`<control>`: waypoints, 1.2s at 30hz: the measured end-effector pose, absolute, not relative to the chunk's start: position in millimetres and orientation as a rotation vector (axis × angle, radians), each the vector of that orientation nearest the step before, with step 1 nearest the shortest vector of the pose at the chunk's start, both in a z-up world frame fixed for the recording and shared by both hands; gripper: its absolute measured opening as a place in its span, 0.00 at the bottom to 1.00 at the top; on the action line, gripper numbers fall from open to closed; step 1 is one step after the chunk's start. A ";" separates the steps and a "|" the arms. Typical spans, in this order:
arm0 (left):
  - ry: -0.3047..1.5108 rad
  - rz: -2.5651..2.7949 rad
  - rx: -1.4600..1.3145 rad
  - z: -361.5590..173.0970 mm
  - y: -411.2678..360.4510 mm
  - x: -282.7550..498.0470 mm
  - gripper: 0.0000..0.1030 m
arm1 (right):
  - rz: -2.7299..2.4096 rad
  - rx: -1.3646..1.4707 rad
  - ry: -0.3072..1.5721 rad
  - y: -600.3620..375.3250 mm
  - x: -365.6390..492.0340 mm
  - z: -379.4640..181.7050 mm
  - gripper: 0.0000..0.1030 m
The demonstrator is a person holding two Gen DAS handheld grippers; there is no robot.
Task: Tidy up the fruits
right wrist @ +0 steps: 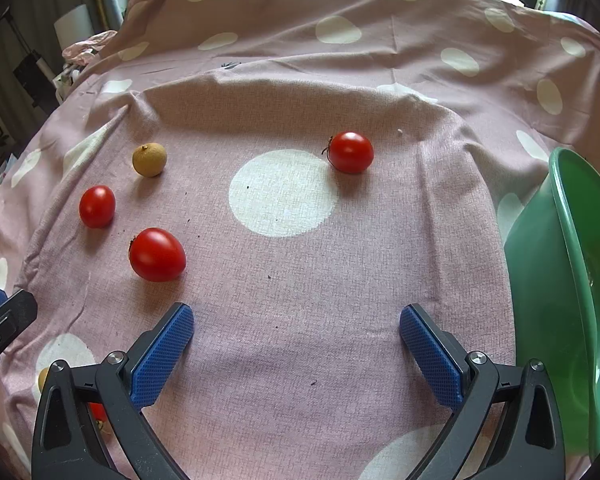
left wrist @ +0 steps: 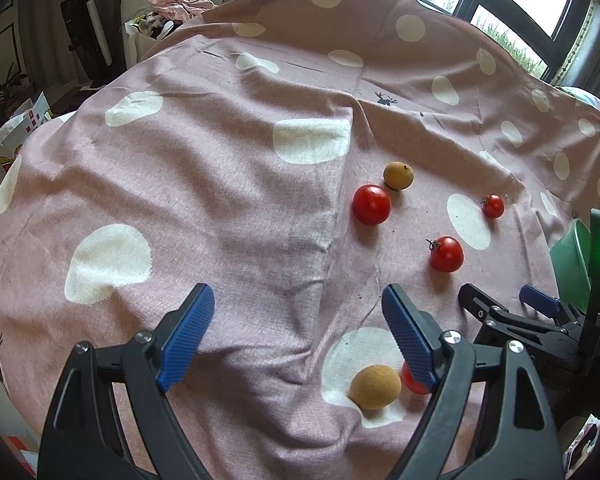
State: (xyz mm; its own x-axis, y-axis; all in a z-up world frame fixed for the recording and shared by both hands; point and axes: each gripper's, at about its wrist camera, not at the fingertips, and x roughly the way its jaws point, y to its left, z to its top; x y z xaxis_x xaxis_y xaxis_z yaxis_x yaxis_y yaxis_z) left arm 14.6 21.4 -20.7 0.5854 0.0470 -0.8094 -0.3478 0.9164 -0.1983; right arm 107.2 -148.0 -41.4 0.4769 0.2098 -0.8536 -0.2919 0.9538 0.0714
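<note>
Cherry tomatoes and brown longans lie on a pink spotted cloth (left wrist: 204, 184). In the left wrist view, my left gripper (left wrist: 298, 296) stands open above bare cloth. A longan (left wrist: 375, 387) and a half-hidden tomato (left wrist: 411, 383) sit by its right finger. Farther off lie a tomato (left wrist: 372, 204), a longan (left wrist: 398, 175), a stemmed tomato (left wrist: 446, 254) and a small tomato (left wrist: 493, 206). My right gripper (right wrist: 296, 314) is open with nothing between its fingers. Ahead of it lie a tomato (right wrist: 157, 255), a second tomato (right wrist: 97, 206), a longan (right wrist: 149, 159) and a stemmed tomato (right wrist: 351, 152).
A green plastic bowl (right wrist: 560, 260) stands tilted at the right edge of the cloth, close to my right gripper. The cloth is creased, with a raised fold (left wrist: 340, 200) down its middle. Windows and room clutter lie beyond the far edge.
</note>
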 end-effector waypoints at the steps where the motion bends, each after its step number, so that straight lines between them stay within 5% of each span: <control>1: 0.921 0.234 -0.360 -20.6 21.9 14.8 0.83 | 0.307 -0.088 1.029 -148.0 107.2 -41.3 0.99; 36: 0.922 0.179 -0.421 -18.5 24.8 11.3 0.84 | 0.307 -0.088 1.029 -148.1 106.7 -41.6 0.99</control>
State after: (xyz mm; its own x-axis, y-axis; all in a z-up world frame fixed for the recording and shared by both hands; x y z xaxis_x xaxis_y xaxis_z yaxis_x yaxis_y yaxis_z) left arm 11.3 24.8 -18.5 0.5966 -0.0284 -0.8020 -0.3267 0.9042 -0.2750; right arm 106.7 -148.1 -41.6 0.4768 0.2103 -0.8535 -0.2923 0.9536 0.0718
